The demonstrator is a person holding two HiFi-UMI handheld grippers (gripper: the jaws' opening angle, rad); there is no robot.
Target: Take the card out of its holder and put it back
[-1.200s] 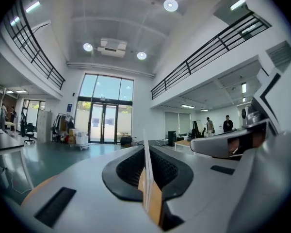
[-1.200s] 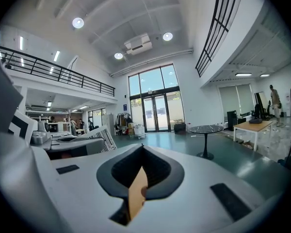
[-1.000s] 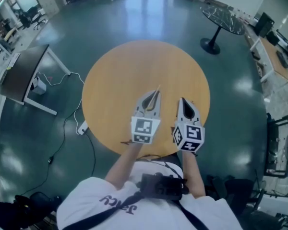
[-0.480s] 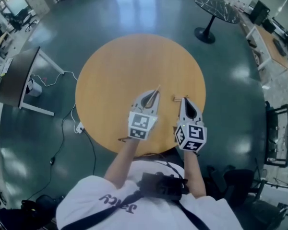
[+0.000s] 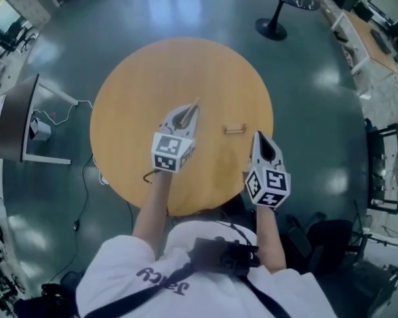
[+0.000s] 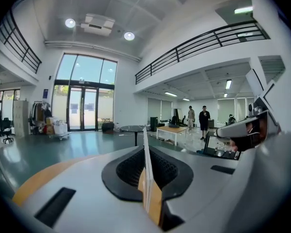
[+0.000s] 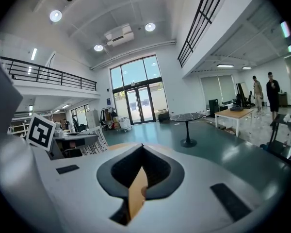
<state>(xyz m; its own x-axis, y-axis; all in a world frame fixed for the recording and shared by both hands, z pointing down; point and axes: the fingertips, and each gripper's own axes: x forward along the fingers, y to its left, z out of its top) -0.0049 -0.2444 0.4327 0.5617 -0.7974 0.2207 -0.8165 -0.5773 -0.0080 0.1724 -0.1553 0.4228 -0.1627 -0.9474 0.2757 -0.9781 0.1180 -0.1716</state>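
Left gripper (image 5: 188, 113) has swung toward 9 o'clock, baring the holder (image 5: 234, 129) at the table's (image 5: 146, 71) 3 o'clock | jaws pinched narrow on the card (image 6: 145, 152), clear of holder | right gripper (image 5: 258, 138) closed, empty, at holder's 4 o'clock | likely risk: unsteadied holder tips or skids on reinsertion

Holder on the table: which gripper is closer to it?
Right. In the head view the right gripper ends just beside the holder, on its right; the left gripper, pinching the card, is farther off to its left.
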